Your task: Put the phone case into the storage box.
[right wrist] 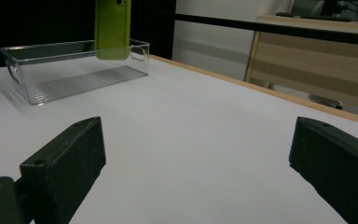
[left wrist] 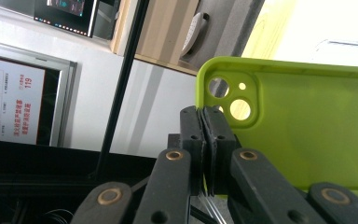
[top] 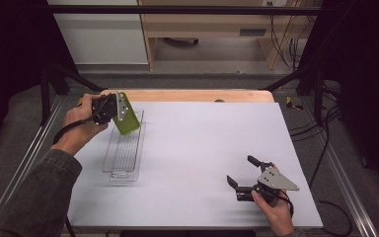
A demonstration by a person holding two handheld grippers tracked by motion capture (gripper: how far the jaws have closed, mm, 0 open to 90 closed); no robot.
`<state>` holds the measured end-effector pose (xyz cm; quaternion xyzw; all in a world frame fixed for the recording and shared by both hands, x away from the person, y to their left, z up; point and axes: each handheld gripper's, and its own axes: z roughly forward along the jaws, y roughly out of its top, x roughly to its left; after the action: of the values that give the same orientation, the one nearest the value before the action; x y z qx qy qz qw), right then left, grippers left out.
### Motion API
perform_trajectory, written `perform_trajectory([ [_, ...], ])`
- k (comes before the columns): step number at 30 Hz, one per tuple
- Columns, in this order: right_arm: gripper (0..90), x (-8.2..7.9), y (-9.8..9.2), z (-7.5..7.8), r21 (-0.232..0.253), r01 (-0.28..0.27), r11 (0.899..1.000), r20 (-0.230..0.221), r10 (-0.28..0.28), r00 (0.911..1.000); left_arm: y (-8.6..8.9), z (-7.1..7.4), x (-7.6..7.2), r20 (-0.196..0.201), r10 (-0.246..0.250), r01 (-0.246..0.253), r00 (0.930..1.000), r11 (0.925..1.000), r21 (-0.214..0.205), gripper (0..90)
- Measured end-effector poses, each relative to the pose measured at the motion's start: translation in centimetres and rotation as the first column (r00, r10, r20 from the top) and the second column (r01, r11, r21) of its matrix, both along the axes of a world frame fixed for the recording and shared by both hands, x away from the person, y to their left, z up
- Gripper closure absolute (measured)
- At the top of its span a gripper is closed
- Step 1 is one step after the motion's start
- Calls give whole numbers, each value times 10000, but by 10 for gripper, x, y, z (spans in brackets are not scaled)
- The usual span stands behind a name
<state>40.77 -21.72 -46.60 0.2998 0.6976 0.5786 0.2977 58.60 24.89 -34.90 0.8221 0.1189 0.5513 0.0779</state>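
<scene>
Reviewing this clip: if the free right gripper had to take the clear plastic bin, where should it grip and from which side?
Probably a long side wall of the clear bin, from above, one jaw inside and one outside. The bin is open-topped with thin upright walls. Best at the near half: the green phone case, held by the left gripper, hangs over the far end.

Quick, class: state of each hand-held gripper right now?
Left hand-held gripper: shut on the green phone case.
Right hand-held gripper: open, holding nothing.

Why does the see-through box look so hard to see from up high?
High view: the clear plastic bin nearly blends into the pale table, and the room is dim. Right gripper view: its edges catch light and look sharper. Left gripper view: the green phone case looks bright.
</scene>
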Motion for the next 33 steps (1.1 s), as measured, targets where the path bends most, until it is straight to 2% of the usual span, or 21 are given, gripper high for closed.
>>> perform_trajectory([
  [9,39,-1,-1,1,52,8,10000,22,-8,10000,-3,0,2,151,-116,113,9998,9997,210,872],
  [17,39,-1,-1,0,54,14,10000,13,-14,10000,-2,-5,9,132,-78,73,9999,9994,333,872],
  [21,39,-1,-1,0,38,25,10000,0,-25,10000,-4,-8,14,227,-189,172,9996,9973,714,872],
  [23,39,-1,-1,0,57,33,10000,-5,-33,10000,-5,-8,16,284,-265,243,9992,9968,766,872],
  [33,39,0,-1,-1,0,30,10000,-15,-30,10000,-3,-9,23,334,-247,219,9991,9964,822,872],
])
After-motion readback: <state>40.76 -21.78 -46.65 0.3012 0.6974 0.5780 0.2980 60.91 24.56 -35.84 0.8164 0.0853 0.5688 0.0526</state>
